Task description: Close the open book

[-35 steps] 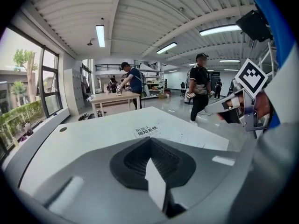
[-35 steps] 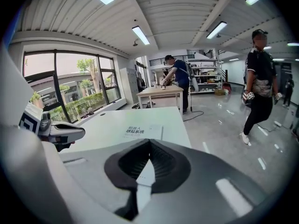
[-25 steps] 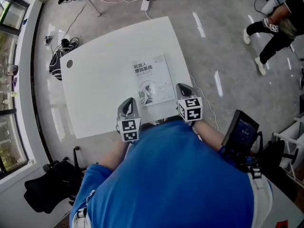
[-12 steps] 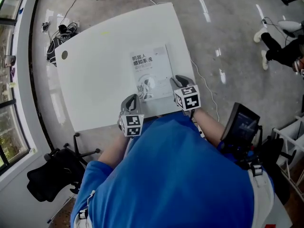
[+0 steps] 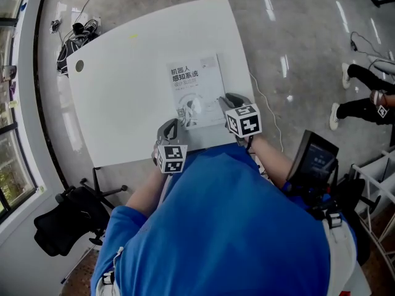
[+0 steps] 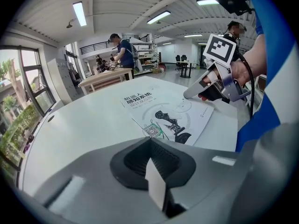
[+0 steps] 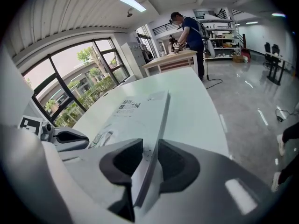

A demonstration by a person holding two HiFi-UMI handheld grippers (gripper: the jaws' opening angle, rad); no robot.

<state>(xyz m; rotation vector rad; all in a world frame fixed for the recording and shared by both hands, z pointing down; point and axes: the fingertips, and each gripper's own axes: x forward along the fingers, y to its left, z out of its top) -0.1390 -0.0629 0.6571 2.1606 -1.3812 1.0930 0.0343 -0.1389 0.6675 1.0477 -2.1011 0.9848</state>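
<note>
A thin white book (image 5: 194, 88) lies shut on the white table (image 5: 123, 103), front cover up, with a black drawing and a QR code on it. My right gripper (image 5: 229, 99) sits low at the book's near right corner. In the right gripper view the book's edge (image 7: 161, 111) runs in between its jaws (image 7: 145, 171), which stand a little apart without pressing on it. My left gripper (image 5: 171, 126) is over bare table by the book's near left corner, short of it. Its jaws (image 6: 156, 185) look closed together with nothing in them. The left gripper view also shows the book (image 6: 168, 113) and the right gripper (image 6: 194, 91).
The table's near edge is right under my hands. A round cable hole (image 5: 79, 65) is at the far left of the table. A black office chair (image 5: 62, 221) stands at the left, cables (image 5: 74, 39) lie on the floor, and a person's legs (image 5: 364, 91) show at the right.
Both grippers have come down toward the table and tipped more steeply. The right one's tips have settled at the book's near right corner. The book has not moved.
</note>
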